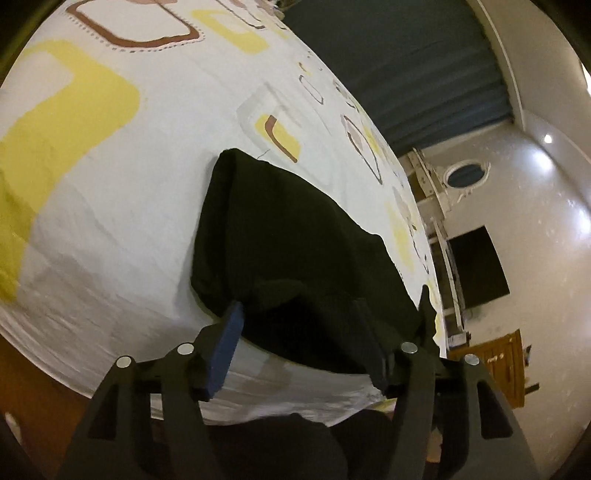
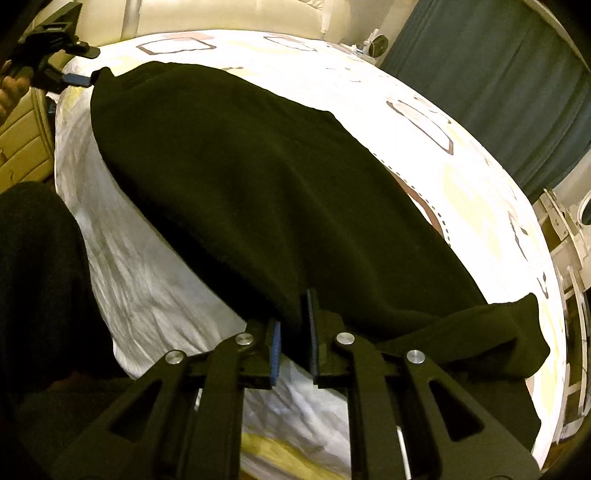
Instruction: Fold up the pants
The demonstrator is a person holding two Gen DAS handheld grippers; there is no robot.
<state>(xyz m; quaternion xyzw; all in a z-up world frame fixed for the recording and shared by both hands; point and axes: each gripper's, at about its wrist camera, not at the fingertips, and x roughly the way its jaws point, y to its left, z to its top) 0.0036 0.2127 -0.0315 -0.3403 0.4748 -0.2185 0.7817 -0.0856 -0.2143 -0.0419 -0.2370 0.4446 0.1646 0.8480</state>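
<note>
Black pants (image 2: 258, 184) lie lengthwise across the bed's patterned white sheet (image 2: 147, 288), near its edge. In the right wrist view my right gripper (image 2: 294, 328) is shut on a fold of the pants' near end, the black cloth pinched between its blue pads (image 2: 275, 347). My left gripper (image 2: 86, 65) shows at the far end, held by a hand (image 2: 9, 90), its blue pad beside the pants' far corner. In the left wrist view the pants (image 1: 288, 229) lie bunched between the left gripper's (image 1: 299, 328) widely spread fingers (image 1: 229, 332), which do not press on the cloth.
A cream padded headboard (image 2: 221, 14) stands behind the bed. Blue curtains (image 1: 406, 55) hang beyond the far side. Wooden drawers (image 2: 18, 140) are at the left, and a dark screen (image 1: 476, 266) and a wooden cabinet (image 1: 506, 365) stand by the wall. The person's dark clothing (image 2: 37, 277) is close to the bed edge.
</note>
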